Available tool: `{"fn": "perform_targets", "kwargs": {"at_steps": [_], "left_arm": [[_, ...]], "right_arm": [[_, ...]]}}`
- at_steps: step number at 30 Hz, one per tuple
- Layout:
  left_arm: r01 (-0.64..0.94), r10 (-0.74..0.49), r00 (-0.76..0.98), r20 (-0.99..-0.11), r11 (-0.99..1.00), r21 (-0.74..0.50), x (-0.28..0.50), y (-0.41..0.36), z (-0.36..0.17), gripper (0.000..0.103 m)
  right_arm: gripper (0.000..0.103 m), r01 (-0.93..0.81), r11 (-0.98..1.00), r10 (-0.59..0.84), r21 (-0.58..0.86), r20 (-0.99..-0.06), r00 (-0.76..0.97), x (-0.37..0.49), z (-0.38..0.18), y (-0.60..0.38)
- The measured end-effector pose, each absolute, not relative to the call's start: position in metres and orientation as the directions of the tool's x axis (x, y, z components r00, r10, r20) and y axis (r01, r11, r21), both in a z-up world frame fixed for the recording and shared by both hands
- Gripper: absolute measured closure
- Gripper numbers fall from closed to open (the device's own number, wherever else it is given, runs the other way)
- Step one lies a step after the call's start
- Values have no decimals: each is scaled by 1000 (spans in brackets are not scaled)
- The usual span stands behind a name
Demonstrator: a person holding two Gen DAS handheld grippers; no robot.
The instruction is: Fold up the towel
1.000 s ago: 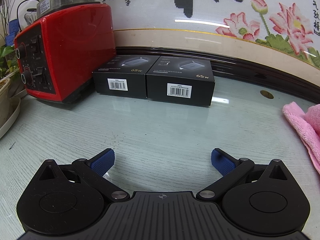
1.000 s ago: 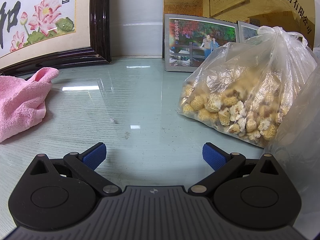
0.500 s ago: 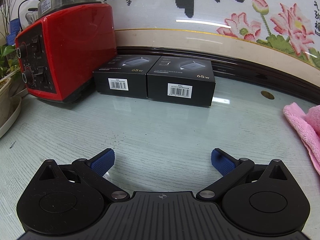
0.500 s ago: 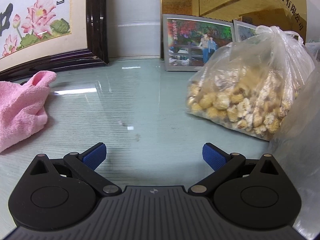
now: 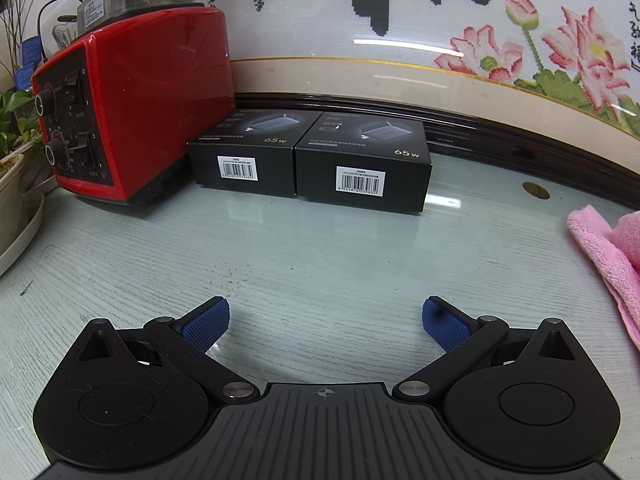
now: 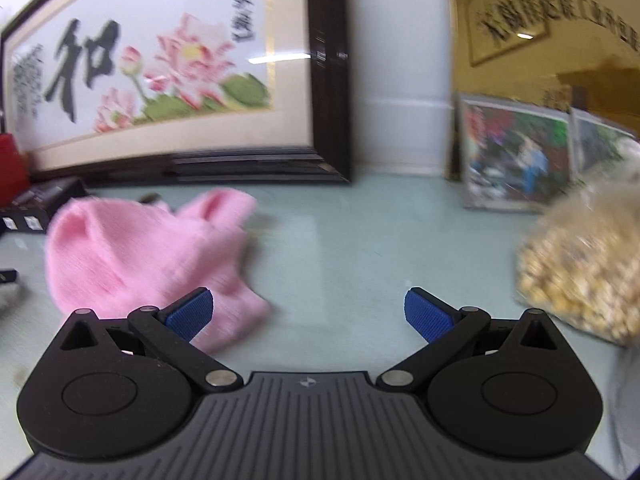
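A crumpled pink towel [image 6: 144,256] lies bunched on the pale glass-topped table [image 6: 360,240], ahead and left in the blurred right wrist view. My right gripper [image 6: 309,314] is open just in front of it, its left fingertip [image 6: 190,314] over the towel's near edge. In the left wrist view only the towel's edge [image 5: 604,256] shows at the far right. My left gripper [image 5: 325,324] is open over bare table, nothing between its fingers.
A red blender base [image 5: 132,112] and two black boxes [image 5: 308,160] stand at the back left. A framed embroidery [image 5: 400,40] leans along the back wall. A bag of dried mushrooms [image 6: 580,272] and photo frames [image 6: 516,156] sit on the right. A plant pot [image 5: 12,184] is far left.
The right gripper has swung left and risen quickly, blurring its view; the towel now sits close in front of it and the bag is at the right edge. The left gripper has barely moved.
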State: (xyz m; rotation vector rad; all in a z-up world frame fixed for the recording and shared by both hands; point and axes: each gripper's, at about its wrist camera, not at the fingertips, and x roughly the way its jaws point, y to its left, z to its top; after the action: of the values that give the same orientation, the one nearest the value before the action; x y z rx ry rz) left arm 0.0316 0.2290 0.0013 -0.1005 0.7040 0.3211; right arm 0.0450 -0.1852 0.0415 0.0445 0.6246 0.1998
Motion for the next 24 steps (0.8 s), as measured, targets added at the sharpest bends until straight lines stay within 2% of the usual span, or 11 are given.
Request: {"fn": "perform_targets", "kwargs": {"at_steps": [10,16,20,24], "left_arm": [[-323,256,716,-650,946,17,31,229,2,0],[-323,256,716,-650,946,17,31,229,2,0],[-323,256,716,-650,946,17,31,230,2,0],[-323,256,716,-650,946,17,31,230,2,0]], "right_arm": [[0,-343,907,420,244,-520,744,79,58,-133],[0,-450,824,566,343,-516,643,92,59,-118],[2,-478,794,608,377,-527,594,98,54,-116],[4,-429,805,593,409,-563,576,108,42,-123]]}}
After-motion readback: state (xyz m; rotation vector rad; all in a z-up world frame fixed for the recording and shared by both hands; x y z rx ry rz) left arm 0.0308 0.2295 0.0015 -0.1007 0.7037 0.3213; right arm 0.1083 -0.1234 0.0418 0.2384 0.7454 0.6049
